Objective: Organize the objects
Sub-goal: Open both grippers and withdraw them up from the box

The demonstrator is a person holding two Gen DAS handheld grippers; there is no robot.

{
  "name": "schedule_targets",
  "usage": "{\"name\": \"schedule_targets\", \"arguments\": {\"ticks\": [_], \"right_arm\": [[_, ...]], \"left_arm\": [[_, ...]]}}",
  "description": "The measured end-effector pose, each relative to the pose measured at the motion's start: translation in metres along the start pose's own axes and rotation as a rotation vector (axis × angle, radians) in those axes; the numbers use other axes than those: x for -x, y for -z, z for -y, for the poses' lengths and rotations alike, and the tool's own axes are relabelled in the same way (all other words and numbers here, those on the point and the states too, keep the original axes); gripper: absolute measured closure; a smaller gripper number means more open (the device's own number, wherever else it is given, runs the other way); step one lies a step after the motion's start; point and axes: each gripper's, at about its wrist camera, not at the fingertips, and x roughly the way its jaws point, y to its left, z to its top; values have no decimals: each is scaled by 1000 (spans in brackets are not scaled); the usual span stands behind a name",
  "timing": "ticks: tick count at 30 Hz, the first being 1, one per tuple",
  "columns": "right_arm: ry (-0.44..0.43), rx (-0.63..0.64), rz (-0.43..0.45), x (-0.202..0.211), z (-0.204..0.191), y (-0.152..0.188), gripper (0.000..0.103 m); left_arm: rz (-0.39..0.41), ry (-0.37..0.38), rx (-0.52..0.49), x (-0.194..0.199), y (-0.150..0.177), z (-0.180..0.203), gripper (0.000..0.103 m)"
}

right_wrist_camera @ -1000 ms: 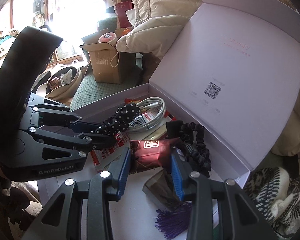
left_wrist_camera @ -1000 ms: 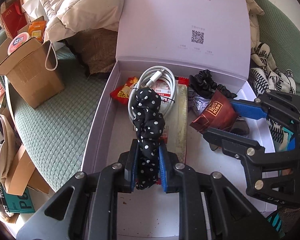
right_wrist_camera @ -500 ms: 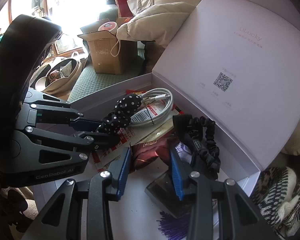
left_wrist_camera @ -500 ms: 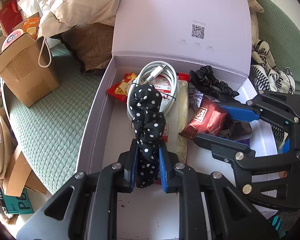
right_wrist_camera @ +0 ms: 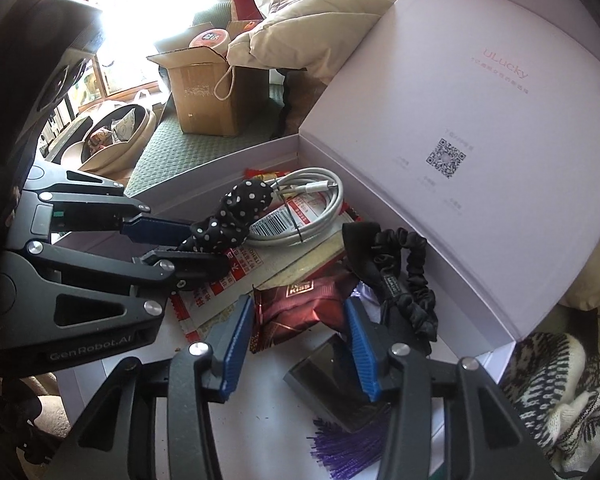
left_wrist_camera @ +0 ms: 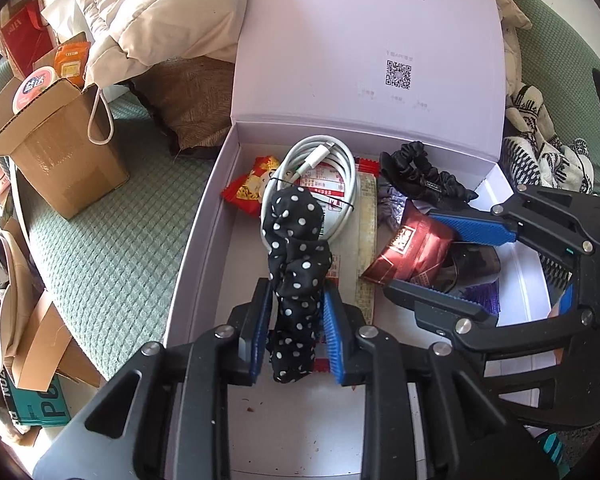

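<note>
Compared with one second ago, the right gripper (right_wrist_camera: 296, 344) has pushed forward, so the dark red snack packet (right_wrist_camera: 296, 308) now lies between its blue pads. The jaws are apart and do not clamp it yet; whether a pad already touches the foil, I cannot tell. The left gripper (left_wrist_camera: 296, 320) has hardly moved and is closed on the polka-dot scrunchie (left_wrist_camera: 296, 240), which it holds low inside the lilac box (left_wrist_camera: 204, 248).

Nearest to the right gripper lie a dark flat case (right_wrist_camera: 332, 376) and a purple tassel (right_wrist_camera: 344, 448). A little farther is the red packet, then the black scrunchie (right_wrist_camera: 404, 280) beside it. Farther still are the flat printed packets (left_wrist_camera: 364, 240), the coiled white cable (left_wrist_camera: 340, 168) on top of them, and one small red and yellow sachet (left_wrist_camera: 248, 184) near the back wall. Behind all stands the open lid (left_wrist_camera: 372, 40).

By my count there are two scrunchies, one cable, one red packet, one sachet, one case and one tassel; the flat packets overlap, so their number is not sure.

I judge the task only partly done: the things are inside the box but still heaped, not yet arranged.
</note>
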Motion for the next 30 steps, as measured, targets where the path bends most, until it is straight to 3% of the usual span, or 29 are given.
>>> {"name": "schedule_targets", "arguments": {"ticks": [8, 12, 25, 30], "right_arm": [[59, -3, -8, -3, 1, -1, 51], [72, 0, -5, 4, 0, 1, 46], [92, -1, 69, 52, -6, -3, 46], [111, -7, 105, 79, -7, -4, 46]], "left_arm": [[33, -46, 5, 15, 1, -5, 51], [48, -62, 8, 26, 0, -5, 47], [100, -90, 36, 95, 3, 3, 46], [132, -110, 51, 124, 5, 3, 40]]}}
